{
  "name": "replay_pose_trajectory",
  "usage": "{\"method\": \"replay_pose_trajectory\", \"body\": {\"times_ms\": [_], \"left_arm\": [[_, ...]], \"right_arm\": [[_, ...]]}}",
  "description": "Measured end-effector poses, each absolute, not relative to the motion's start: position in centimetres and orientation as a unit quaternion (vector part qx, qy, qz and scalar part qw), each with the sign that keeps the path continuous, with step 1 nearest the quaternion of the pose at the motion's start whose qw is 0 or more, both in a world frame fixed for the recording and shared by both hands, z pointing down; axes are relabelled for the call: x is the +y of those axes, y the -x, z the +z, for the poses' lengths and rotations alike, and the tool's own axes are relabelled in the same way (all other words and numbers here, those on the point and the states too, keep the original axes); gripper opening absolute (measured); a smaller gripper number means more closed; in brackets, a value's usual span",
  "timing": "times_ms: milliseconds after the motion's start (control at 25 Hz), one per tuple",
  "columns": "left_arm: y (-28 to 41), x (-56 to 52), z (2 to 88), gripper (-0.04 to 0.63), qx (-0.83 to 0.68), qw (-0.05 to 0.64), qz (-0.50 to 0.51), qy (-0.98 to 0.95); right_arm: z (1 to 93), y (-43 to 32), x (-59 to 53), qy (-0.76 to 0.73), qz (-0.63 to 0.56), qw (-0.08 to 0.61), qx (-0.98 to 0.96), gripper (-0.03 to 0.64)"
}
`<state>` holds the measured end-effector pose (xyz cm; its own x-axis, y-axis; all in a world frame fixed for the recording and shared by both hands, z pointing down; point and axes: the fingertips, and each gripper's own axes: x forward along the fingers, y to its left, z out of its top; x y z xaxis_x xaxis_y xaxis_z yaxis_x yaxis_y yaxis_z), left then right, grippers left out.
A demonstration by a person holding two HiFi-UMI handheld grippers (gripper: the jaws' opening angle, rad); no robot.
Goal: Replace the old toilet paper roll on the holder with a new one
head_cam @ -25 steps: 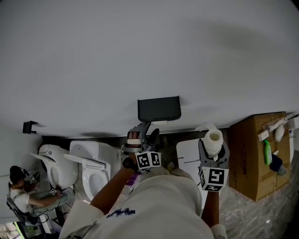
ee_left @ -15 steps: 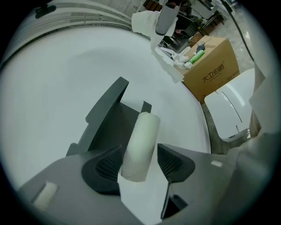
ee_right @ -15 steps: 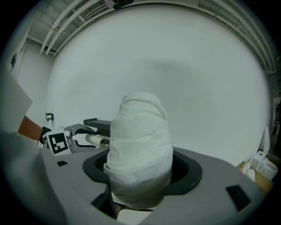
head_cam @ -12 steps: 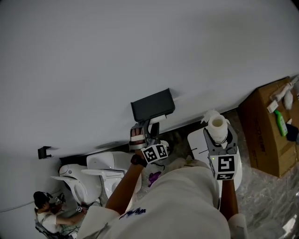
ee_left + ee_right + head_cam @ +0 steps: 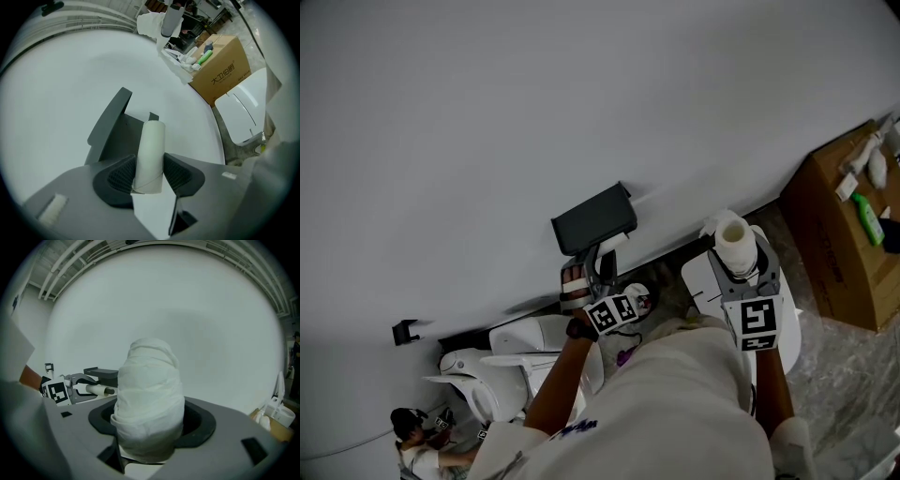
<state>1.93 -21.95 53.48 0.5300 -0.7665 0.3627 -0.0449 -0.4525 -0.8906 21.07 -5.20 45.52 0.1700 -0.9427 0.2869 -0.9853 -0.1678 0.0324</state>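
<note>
The dark grey paper holder [image 5: 592, 217] hangs on the white wall. An empty cardboard tube [image 5: 151, 150] sits on it under the lid [image 5: 110, 123]. My left gripper [image 5: 150, 172] has just been closing, and its black pads [image 5: 121, 176] now touch the tube on both sides. In the head view that gripper [image 5: 599, 269] is right below the holder. My right gripper [image 5: 739, 266] stands further right, shut on a full white paper roll [image 5: 732, 241] held upright. The right gripper view has the new roll [image 5: 150, 399] filling the jaws [image 5: 150, 430], with the left gripper [image 5: 77, 384] and the tube [image 5: 99, 390] at the left.
A brown cardboard box [image 5: 839, 239] with a green bottle [image 5: 865, 208] on top stands at the right. White toilets [image 5: 534, 342] line the wall below the holder, and one toilet lid [image 5: 705, 281] lies under my right gripper. A person [image 5: 414, 433] crouches at lower left. A black hook [image 5: 405, 330] is on the wall.
The left jaws have closed in on the tube under the holder. The head view has swung, so the holder, box and toilets sit differently. The right gripper still carries the new roll.
</note>
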Motion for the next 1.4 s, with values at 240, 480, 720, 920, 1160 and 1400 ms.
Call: {"method": "replay_pose_trajectory", "body": {"times_ms": [240,480,720,920,1160,1400], "left_arm": [[-2.0,-21.8,53.3,0.186,0.269,0.450,-0.402,0.750],[-2.7,-21.5,53.3,0.186,0.266,0.452,-0.400,0.752],[-3.3,-21.6,53.3,0.186,0.264,0.451,-0.397,0.755],[-3.8,-21.6,53.3,0.186,0.261,0.455,-0.393,0.755],[-4.9,-21.2,53.1,0.186,0.251,0.463,-0.389,0.756],[-5.5,-21.2,53.2,0.186,0.244,0.462,-0.388,0.759]], "right_arm": [[45.7,-21.4,-5.4,-0.756,0.102,0.105,-0.638,0.304],[45.8,-21.5,-5.6,-0.755,0.100,0.103,-0.640,0.304],[45.9,-21.3,-5.7,-0.754,0.103,0.104,-0.640,0.304],[46.2,-21.4,-5.6,-0.756,0.105,0.104,-0.638,0.304],[46.2,-21.2,-5.7,-0.753,0.105,0.101,-0.641,0.304],[46.1,-21.3,-5.9,-0.754,0.103,0.103,-0.641,0.304]]}}
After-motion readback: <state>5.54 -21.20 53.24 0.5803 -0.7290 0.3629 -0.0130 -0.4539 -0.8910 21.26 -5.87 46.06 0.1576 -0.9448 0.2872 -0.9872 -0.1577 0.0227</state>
